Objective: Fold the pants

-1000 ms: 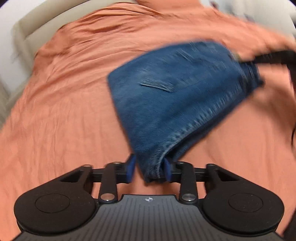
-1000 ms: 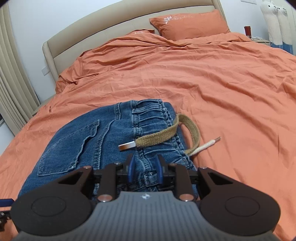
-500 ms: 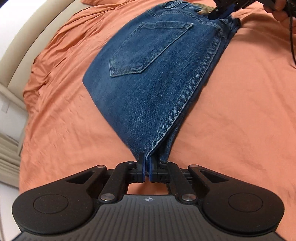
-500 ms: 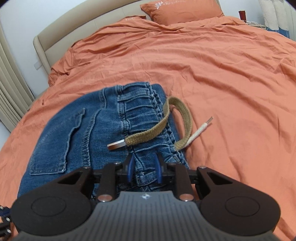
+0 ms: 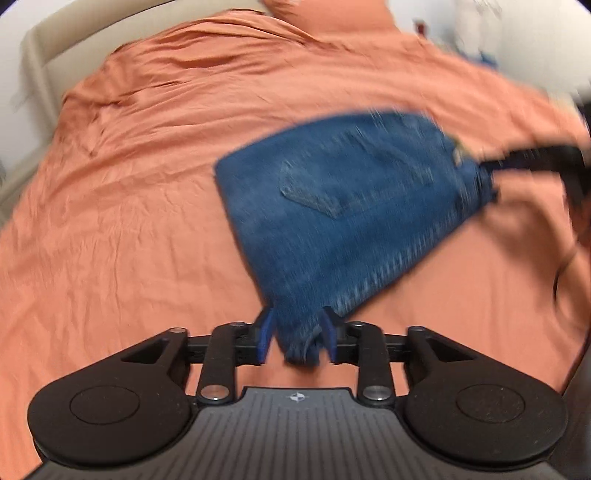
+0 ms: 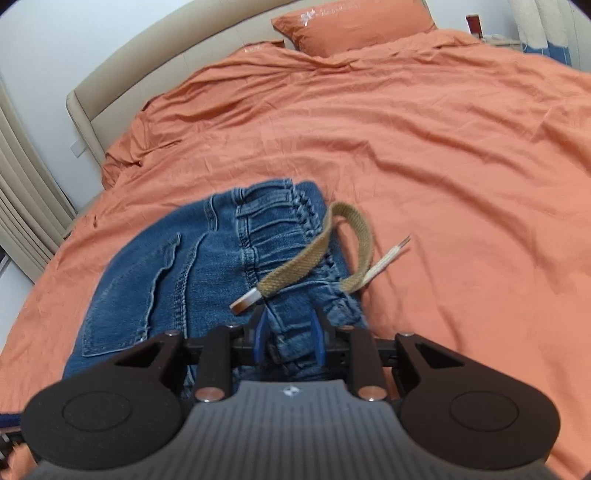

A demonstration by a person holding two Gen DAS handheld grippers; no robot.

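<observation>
Looking along my left claw [image 5: 296,338], I see folded blue jeans [image 5: 343,206] lying on the orange bedspread [image 5: 129,184], their near corner bunched between the blue pads. Its jaws have just been opening and now stand apart, with a gap on each side of the cloth, so nothing is pinched. My right claw [image 6: 289,338] sits at the jeans' [image 6: 192,273] waistband end, to the right in the left view; its jaws have just been opening too, and denim lies between the pads, though I cannot tell whether they press on it. A tan drawstring [image 6: 332,243] loops off the waistband onto the bedspread [image 6: 424,147]. An orange pillow [image 6: 354,26] rests at the far headboard [image 6: 110,81].
</observation>
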